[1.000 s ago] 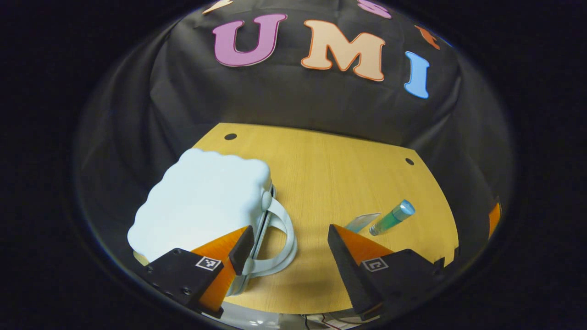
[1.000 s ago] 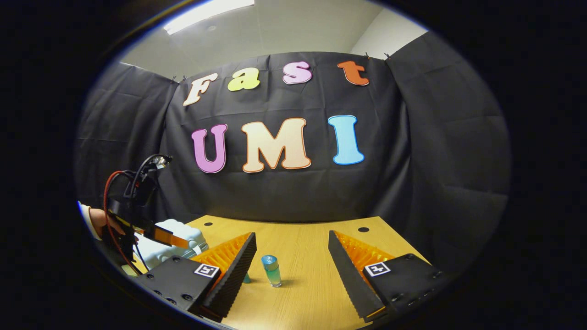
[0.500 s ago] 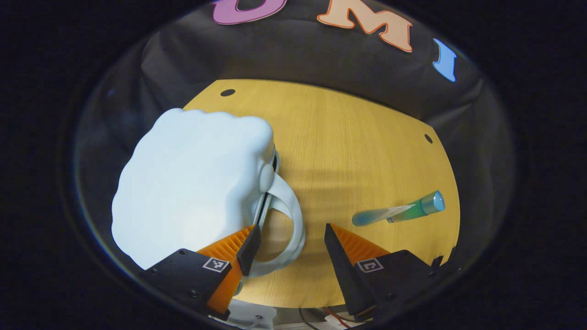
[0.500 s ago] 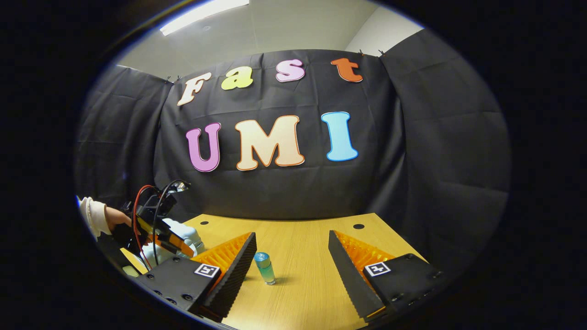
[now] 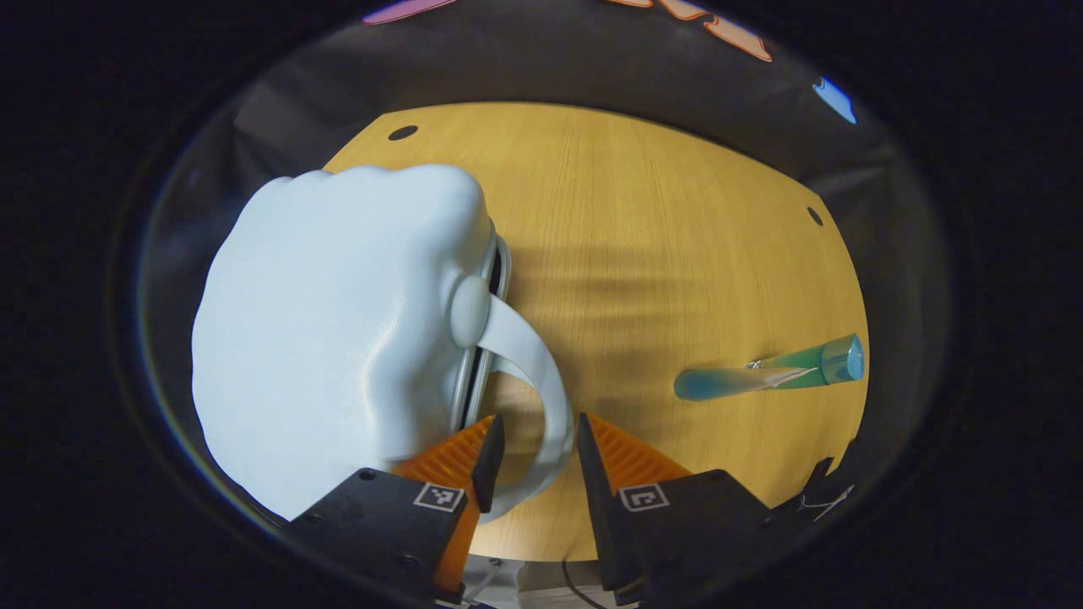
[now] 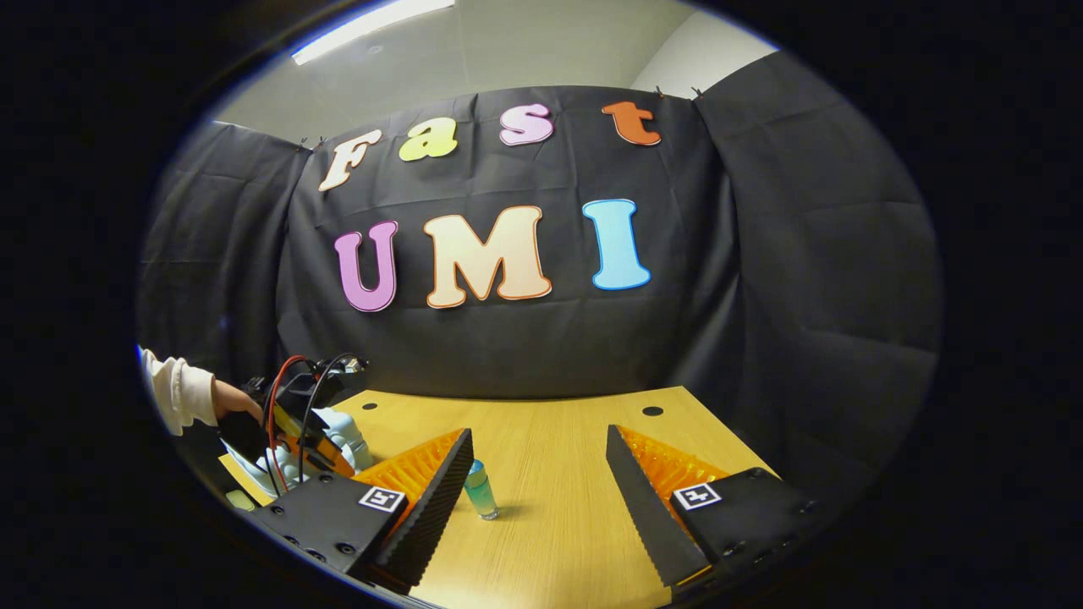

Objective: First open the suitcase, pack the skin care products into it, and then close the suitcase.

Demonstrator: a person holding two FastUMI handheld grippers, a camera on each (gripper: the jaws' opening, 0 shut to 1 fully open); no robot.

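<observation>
The pale blue suitcase [image 5: 338, 313] lies shut on the left of the wooden table [image 5: 660, 211], its white loop handle [image 5: 529, 364] pointing toward me. My left gripper [image 5: 537, 431] is open but narrowed, with the handle's outer curve between its fingers and a gap on the left side. A teal skin care tube [image 5: 770, 376] lies flat on the table to the right. In the right gripper view the tube [image 6: 480, 491] sits just beside the left finger of my open right gripper [image 6: 539, 461], which holds nothing. The suitcase [image 6: 343, 431] shows far left, under the left gripper [image 6: 296, 423].
A person's hand and pale sleeve [image 6: 182, 393] hold the left gripper, with red and black cables on it. Small dark holes [image 5: 403, 133] mark the table's far corners. The table's far side meets the black cloth wall.
My left gripper has come down toward the suitcase and its fingers have narrowed around the handle. The right gripper has shifted slightly right, so the tube now sits by its left finger.
</observation>
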